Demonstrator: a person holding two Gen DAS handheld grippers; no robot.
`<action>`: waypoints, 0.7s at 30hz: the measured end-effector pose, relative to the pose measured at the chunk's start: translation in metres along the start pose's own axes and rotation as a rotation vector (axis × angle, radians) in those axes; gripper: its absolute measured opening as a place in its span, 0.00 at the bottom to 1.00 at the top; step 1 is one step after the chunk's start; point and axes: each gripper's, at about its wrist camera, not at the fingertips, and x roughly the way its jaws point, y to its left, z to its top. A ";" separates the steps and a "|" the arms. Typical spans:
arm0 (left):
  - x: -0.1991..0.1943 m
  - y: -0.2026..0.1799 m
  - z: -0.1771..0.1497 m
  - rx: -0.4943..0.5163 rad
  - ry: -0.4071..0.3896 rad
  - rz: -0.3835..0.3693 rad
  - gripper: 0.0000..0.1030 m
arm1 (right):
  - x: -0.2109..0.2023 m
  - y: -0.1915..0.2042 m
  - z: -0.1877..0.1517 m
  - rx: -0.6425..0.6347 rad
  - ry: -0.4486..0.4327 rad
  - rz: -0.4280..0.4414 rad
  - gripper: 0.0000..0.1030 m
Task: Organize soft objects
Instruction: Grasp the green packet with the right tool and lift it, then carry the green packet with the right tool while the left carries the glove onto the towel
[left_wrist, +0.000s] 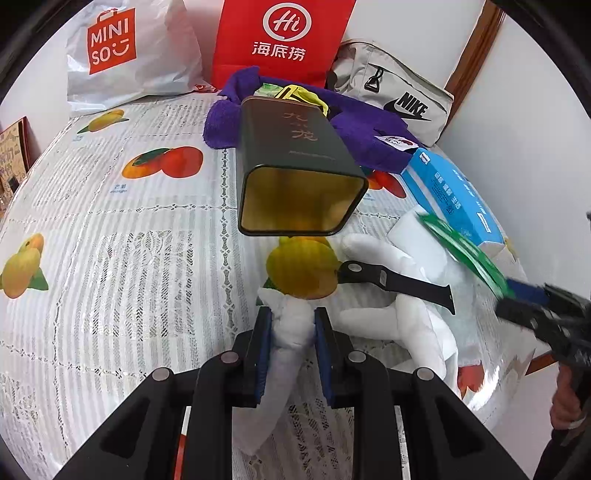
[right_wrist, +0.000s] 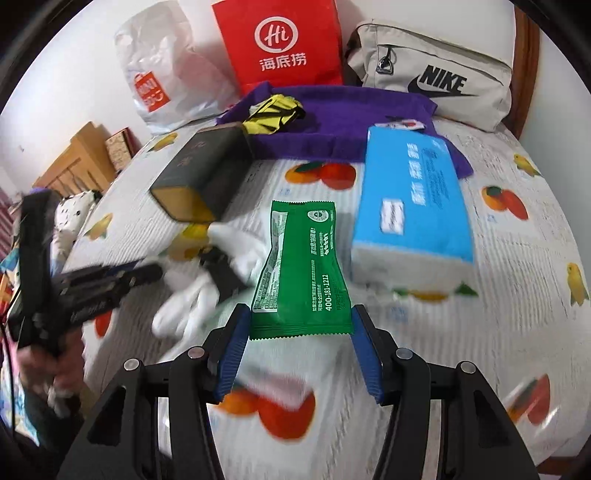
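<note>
Two grips are live at once. On the left, the left gripper (left_wrist: 291, 328) is clenched on a finger of the white glove (left_wrist: 373, 317), which lies on the fruit-print cloth (left_wrist: 110, 229) under a black strap (left_wrist: 395, 282) — lift slowly so the strap slides off. On the right, the right gripper (right_wrist: 299, 332) holds the green packet (right_wrist: 301, 269) by its edges, raised near the blue tissue pack (right_wrist: 410, 199). Squeeze gently — I judge it crushable.

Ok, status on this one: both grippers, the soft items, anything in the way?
Left gripper shut on white glove. Right gripper holding green packet. Black strap lies across the glove.
</note>
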 end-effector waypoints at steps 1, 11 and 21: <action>0.000 0.000 0.000 -0.002 0.000 0.001 0.21 | -0.003 -0.001 -0.005 -0.008 0.011 0.005 0.53; -0.001 -0.006 -0.004 0.000 0.005 0.006 0.21 | 0.007 -0.007 -0.028 -0.090 0.005 0.015 0.55; -0.002 -0.007 -0.006 -0.011 0.012 0.019 0.22 | 0.033 -0.013 -0.015 -0.102 0.001 -0.034 0.56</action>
